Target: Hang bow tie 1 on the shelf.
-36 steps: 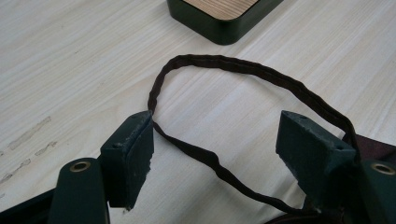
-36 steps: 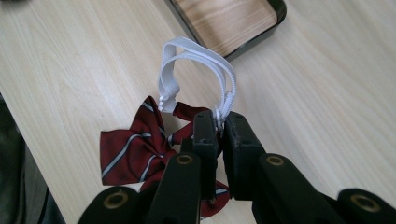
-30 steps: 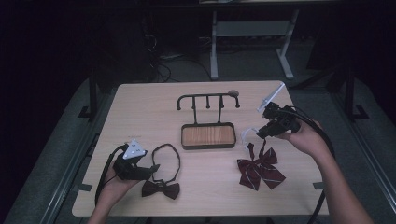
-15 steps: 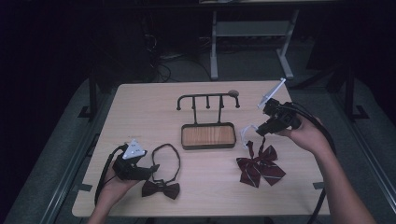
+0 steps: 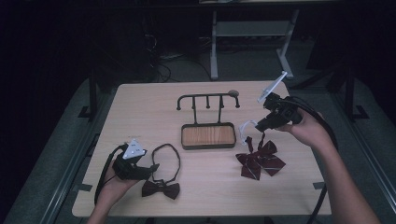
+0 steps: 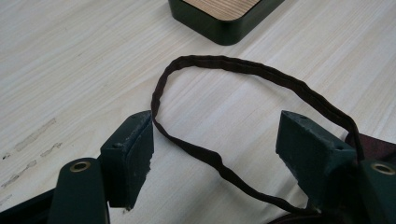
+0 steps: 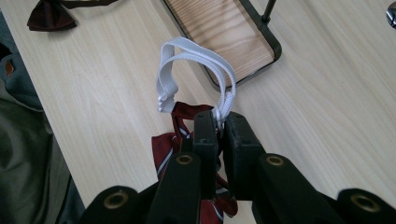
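Observation:
A dark bow tie (image 5: 161,189) lies at the front left of the table, its strap loop (image 6: 233,70) spread flat. My left gripper (image 5: 152,168) rests on the table beside it, open, and in the left gripper view (image 6: 215,154) its jaws straddle part of that loop without pressing it. A red striped bow tie (image 5: 259,158) is at the right, its lower part on the table. My right gripper (image 5: 260,126) is above it, shut on its white elastic strap (image 7: 196,56). In the right gripper view (image 7: 219,126) the red bow tie (image 7: 163,144) hangs below the jaws.
A black rack with several hooks (image 5: 208,100) rises from a wooden-floored tray (image 5: 208,136) at the table's middle; the tray's rim also appears close to each gripper (image 6: 224,28) (image 7: 275,46). Cables trail from both grippers. Dark floor and a table frame lie beyond the far edge.
The right gripper has risen slightly with the white strap, lifting the red bow tie a little. The left hand and the dark bow tie have not moved.

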`<action>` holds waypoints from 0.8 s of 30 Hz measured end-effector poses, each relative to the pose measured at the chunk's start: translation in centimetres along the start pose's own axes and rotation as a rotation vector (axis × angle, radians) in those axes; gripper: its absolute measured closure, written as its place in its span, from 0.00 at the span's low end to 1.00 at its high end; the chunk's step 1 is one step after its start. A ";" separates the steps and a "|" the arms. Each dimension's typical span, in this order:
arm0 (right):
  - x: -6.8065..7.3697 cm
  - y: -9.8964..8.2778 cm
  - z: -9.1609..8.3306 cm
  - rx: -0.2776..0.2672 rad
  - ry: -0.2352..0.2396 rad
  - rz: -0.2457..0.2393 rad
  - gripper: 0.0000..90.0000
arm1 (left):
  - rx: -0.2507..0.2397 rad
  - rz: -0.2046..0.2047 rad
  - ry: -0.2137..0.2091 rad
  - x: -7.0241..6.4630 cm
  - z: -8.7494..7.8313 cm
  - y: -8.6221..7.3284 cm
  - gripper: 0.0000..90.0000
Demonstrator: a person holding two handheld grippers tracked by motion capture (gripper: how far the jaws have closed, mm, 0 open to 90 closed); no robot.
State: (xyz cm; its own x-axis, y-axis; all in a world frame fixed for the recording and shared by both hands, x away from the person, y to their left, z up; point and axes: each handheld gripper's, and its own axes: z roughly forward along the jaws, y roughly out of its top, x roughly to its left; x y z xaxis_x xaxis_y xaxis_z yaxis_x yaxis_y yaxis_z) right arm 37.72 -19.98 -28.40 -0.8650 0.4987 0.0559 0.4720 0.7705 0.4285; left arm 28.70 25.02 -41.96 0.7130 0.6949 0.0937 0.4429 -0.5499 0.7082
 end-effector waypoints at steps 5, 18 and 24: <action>0.0 0.4 0.0 0.002 0.005 -0.006 0.93 | 0.000 -0.003 -0.001 0.0 0.0 0.0 0.31; 0.0 1.0 -0.3 0.006 0.006 -0.008 0.93 | -0.004 0.003 0.001 -0.1 -0.1 0.1 0.31; 0.0 1.4 -0.6 0.001 0.003 -0.014 0.93 | -0.008 0.003 0.003 -0.2 0.0 0.2 0.31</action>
State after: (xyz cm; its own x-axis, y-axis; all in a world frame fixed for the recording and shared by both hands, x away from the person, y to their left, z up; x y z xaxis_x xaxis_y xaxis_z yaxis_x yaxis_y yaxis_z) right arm 38.24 -19.12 -27.24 -0.8722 0.4864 0.0527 0.4597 0.7780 0.4283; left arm 28.61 24.75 -41.82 0.7130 0.6943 0.0979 0.4361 -0.5484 0.7135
